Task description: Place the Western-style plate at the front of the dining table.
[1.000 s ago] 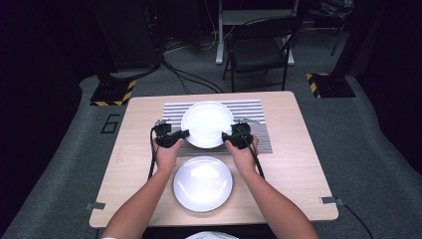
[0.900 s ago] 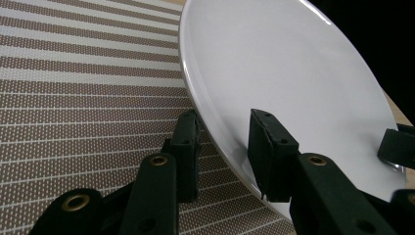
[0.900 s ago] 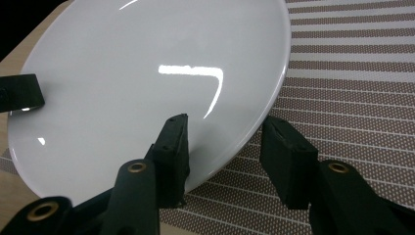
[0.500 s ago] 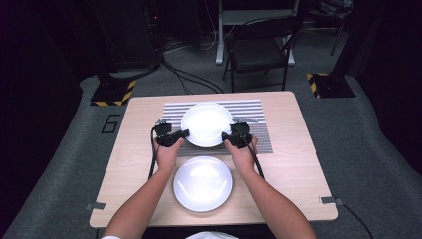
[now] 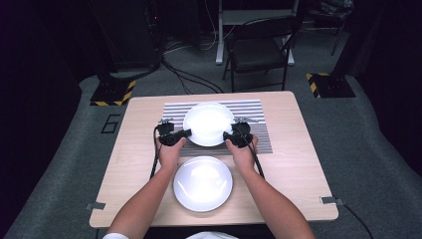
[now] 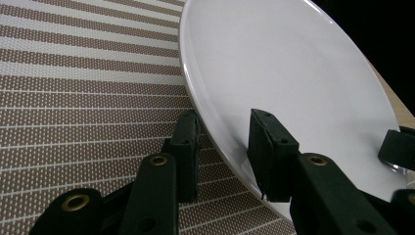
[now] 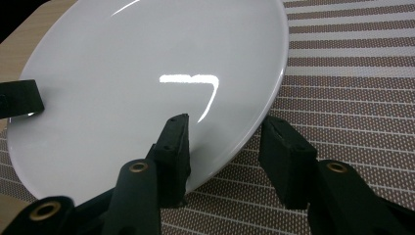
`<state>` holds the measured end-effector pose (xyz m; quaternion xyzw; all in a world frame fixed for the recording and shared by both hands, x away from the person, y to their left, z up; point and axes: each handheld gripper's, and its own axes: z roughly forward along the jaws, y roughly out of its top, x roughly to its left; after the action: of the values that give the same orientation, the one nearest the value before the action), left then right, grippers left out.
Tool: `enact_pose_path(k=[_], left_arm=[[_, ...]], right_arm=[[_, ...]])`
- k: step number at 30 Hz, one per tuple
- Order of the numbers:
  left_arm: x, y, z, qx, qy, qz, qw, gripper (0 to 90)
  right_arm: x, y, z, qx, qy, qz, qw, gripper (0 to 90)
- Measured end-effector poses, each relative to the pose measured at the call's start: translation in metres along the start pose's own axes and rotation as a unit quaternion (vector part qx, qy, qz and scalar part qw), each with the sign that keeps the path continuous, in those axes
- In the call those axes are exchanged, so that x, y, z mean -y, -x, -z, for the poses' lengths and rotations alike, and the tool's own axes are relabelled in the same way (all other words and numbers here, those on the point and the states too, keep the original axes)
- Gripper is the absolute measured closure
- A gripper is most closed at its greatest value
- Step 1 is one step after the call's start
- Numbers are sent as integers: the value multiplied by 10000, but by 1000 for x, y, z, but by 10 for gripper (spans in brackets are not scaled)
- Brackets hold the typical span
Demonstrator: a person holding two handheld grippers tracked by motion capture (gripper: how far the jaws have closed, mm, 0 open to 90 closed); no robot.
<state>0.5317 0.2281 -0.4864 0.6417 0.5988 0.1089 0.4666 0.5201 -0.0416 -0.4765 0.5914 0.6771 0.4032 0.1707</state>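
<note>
Left gripper [image 5: 185, 133] clamps left rim of far white plate [image 5: 208, 123]; right gripper [image 5: 227, 136] clamps right rim. Plate sits over striped mat [image 5: 174, 110]. Second white plate [image 5: 202, 182] lies nearer person, on table [image 5: 293, 164].

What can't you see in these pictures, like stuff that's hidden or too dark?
- High view: the room behind the table is too dark to read.
- High view: the far plate glares white, so its surface detail is lost.
- Left gripper view: the left hand-held gripper covers part of the plate's rim.
- Right gripper view: the striped mat under the plate is hidden.
- High view: the near plate hides the table beneath it.
</note>
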Motion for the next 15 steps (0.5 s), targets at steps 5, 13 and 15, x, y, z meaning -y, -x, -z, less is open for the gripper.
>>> enact_pose_path(k=[5, 13, 15], left_arm=[[0, -2, -4, -22, -14, 20, 10000, 650], [0, -3, -10, -64, -55, -1, 10000, 648], [0, -4, -11, -63, -58, 7, 10000, 648]], right_arm=[[0, 0, -3, 29, -3, 39, 10000, 543], [0, 1, -8, 92, -49, 61, 9999, 544], [0, 1, -10, 115, -45, 84, 9999, 544]])
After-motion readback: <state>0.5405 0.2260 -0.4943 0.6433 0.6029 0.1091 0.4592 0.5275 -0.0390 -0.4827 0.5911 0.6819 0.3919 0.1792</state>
